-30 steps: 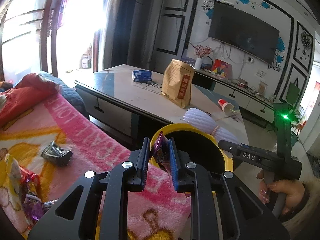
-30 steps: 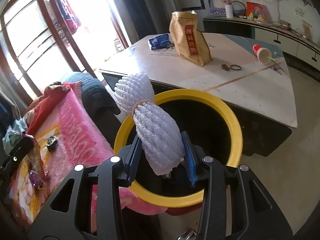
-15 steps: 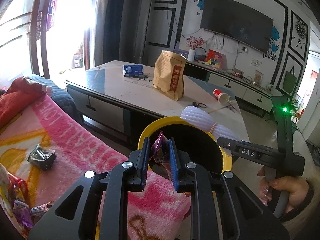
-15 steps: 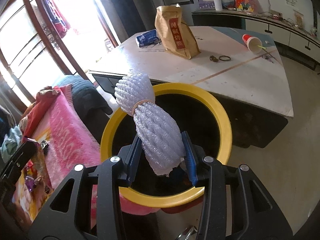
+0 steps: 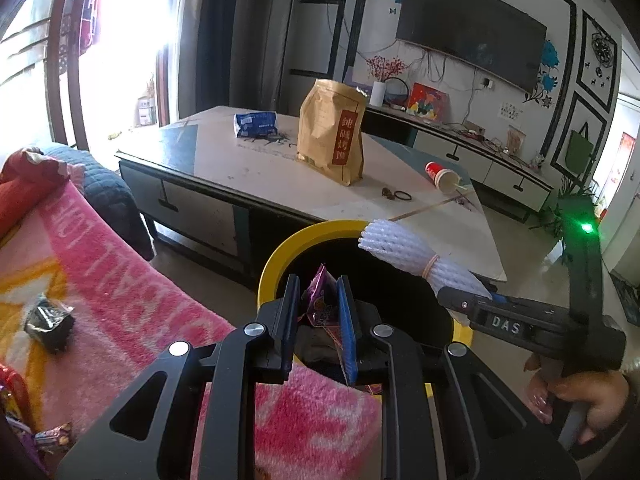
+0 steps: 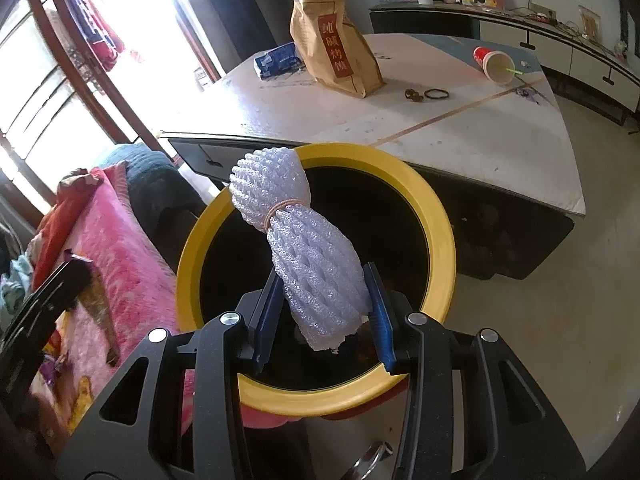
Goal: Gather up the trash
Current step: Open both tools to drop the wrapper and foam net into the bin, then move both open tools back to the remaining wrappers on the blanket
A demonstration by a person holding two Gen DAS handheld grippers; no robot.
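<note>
1. Left gripper point(image 5: 318, 322) pinching purple candy wrapper point(image 5: 320, 300), yellow-rimmed trash bin point(image 5: 280, 256) just below, prob. for drop.
2. Right gripper point(image 6: 326, 312) clamps white foam fruit-net bundle point(image 6: 312, 264) over bin mouth, ready to release.

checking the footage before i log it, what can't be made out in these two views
- Bin bottom: right wrist view, dark and behind the foam net.
- Wrapper print: left wrist view, gripper fingers cover most of it.
- Wrappers on the blanket: left wrist view, cut off by the edge.
</note>
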